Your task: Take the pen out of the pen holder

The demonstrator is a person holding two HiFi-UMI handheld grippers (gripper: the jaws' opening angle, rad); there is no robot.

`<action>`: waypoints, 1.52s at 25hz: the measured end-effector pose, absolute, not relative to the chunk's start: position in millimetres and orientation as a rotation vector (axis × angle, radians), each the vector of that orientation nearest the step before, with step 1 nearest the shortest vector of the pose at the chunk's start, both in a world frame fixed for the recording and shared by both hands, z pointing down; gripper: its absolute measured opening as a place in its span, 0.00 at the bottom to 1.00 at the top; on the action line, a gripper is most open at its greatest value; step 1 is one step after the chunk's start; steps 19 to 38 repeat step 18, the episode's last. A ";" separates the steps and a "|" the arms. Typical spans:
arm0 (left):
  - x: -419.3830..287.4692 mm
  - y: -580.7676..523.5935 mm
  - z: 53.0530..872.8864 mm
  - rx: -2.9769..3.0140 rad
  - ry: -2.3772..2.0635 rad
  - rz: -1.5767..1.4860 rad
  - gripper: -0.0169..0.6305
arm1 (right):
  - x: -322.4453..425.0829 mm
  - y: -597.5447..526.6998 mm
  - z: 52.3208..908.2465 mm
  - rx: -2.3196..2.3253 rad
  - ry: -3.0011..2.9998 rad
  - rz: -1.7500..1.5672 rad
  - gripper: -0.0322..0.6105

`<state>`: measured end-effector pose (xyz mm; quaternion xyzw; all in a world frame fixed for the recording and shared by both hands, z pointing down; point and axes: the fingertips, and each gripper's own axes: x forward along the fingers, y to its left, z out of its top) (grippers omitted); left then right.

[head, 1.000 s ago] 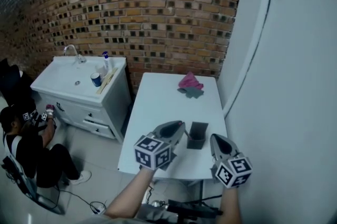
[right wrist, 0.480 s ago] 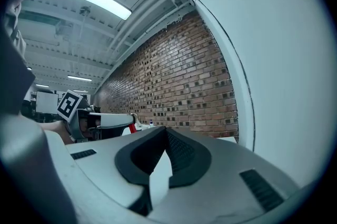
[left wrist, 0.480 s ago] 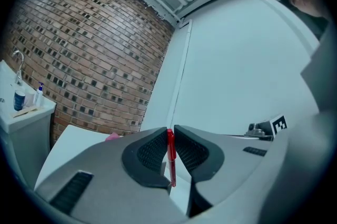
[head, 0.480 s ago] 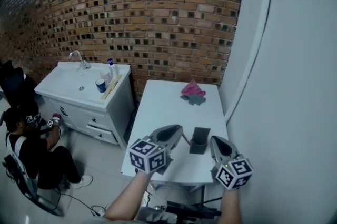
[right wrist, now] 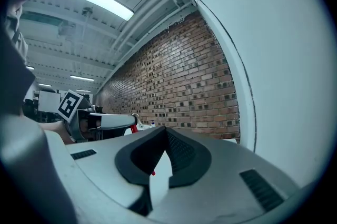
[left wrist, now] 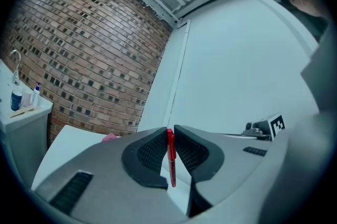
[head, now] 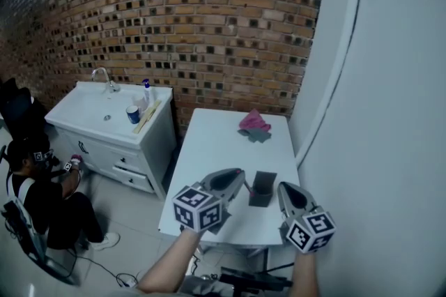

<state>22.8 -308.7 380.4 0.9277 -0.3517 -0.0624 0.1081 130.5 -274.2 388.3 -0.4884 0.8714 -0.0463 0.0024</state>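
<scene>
A red pen [left wrist: 171,157] stands upright between the pads of my left gripper [left wrist: 170,131], which is shut on it. In the head view the left gripper [head: 240,180] hovers just left of the dark grey pen holder [head: 261,189] on the white table [head: 223,142]; the pen [head: 247,186] shows as a small red sliver beside the holder's rim. My right gripper [head: 282,192] sits to the right of the holder, level with it. In the right gripper view its jaws [right wrist: 166,131] meet at the tips with nothing held, and the left gripper [right wrist: 105,122] shows across from it.
A pink and grey cloth [head: 252,124] lies at the table's far end. A white wall [head: 376,114] runs along the right. A sink cabinet [head: 104,114] with bottles stands at the left below the brick wall. A person [head: 35,191] sits on the floor there.
My left gripper has lifted slightly with the pen, still beside the holder. The head view has shifted a little. The right gripper has stayed put.
</scene>
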 end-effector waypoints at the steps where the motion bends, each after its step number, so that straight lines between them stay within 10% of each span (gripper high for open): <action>1: 23.4 -308.9 381.3 2.729 -1.036 -0.182 0.10 | 131.1 -274.4 388.0 -1.531 2.733 -0.144 0.05; 38: 29.1 -306.1 383.5 2.735 -1.028 -0.174 0.10 | 132.0 -272.3 387.9 -1.516 2.748 -0.134 0.05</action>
